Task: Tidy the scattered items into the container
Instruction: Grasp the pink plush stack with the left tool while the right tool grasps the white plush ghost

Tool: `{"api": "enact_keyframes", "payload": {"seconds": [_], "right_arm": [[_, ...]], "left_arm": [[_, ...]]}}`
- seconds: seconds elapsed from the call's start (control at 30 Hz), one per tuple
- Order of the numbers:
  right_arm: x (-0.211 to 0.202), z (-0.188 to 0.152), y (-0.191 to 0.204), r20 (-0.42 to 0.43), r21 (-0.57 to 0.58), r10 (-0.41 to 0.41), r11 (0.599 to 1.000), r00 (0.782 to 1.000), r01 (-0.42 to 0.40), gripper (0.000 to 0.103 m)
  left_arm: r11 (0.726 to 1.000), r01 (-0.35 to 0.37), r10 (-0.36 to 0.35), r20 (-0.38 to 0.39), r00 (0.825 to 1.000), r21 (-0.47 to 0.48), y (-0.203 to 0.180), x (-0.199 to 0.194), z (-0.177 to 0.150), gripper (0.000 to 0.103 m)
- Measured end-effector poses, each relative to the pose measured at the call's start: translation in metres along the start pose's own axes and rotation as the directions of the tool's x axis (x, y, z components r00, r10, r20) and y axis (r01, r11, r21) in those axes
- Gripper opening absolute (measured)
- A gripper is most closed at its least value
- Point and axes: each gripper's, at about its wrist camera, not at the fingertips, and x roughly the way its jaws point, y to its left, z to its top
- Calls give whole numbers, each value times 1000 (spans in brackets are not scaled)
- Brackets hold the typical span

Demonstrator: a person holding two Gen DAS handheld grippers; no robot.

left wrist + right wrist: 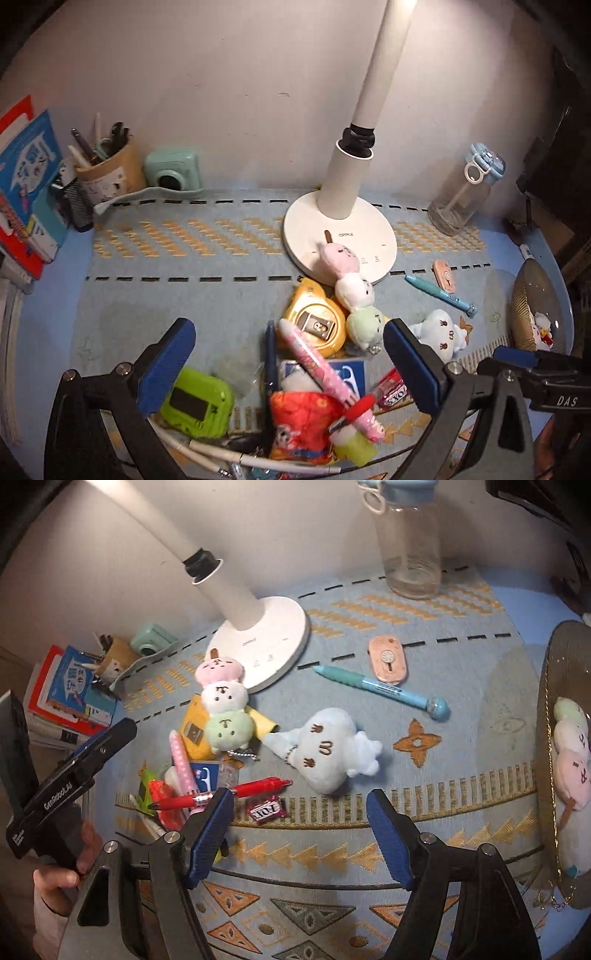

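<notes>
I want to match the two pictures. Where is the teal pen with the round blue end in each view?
Left wrist view: the teal pen lies right of centre on the cloth, right of the white lamp base.
Right wrist view: the teal pen lies above centre, just below the pink oval item.
Shared landmark: the white lamp base, to the pen's left in both views.

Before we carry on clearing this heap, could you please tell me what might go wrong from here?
1. The pink pen lies across the pile between the left gripper's open fingers, so a grab may catch several items or flick the pen away.
2. The dango plush leans on the lamp base; pulling it could nudge the lamp.
3. The red pen passes right by the right gripper's finger and could get swept aside.
</notes>
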Motion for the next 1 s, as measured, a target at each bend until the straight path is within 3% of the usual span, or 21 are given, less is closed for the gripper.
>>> {"api": "enact_keyframes", "payload": {"seconds": [0.23,0.43,0.5,0.57,0.77,0.83,0.93,1.0], "right_arm": [[14,9,-12,-29,25,-33,999,999,34,74],[33,21,-9,-51,-27,-55,998,997,54,74],[41,24,-7,-67,-48,-61,997,996,58,74],[49,26,-6,-81,-68,-65,996,995,60,74],[70,32,-2,-90,-139,-143,982,986,130,77],[79,33,-3,-91,-152,-141,980,986,126,76],[79,29,0,-74,-173,-120,979,990,106,60],[73,26,0,-65,-159,-83,985,994,72,59]], "left_arm": [[999,26,-22,-91,996,39,-27,72,20,101],[996,51,-39,-148,988,79,-38,103,24,93],[994,59,-41,-176,984,95,-41,112,24,83],[992,57,-35,-193,981,109,-44,118,24,80],[986,100,-76,-180,981,130,-48,115,26,53],[988,108,-88,-166,982,114,-46,113,27,49],[987,145,-133,-152,979,73,-38,109,29,40],[984,171,-163,-147,976,44,-32,103,29,34]]}}
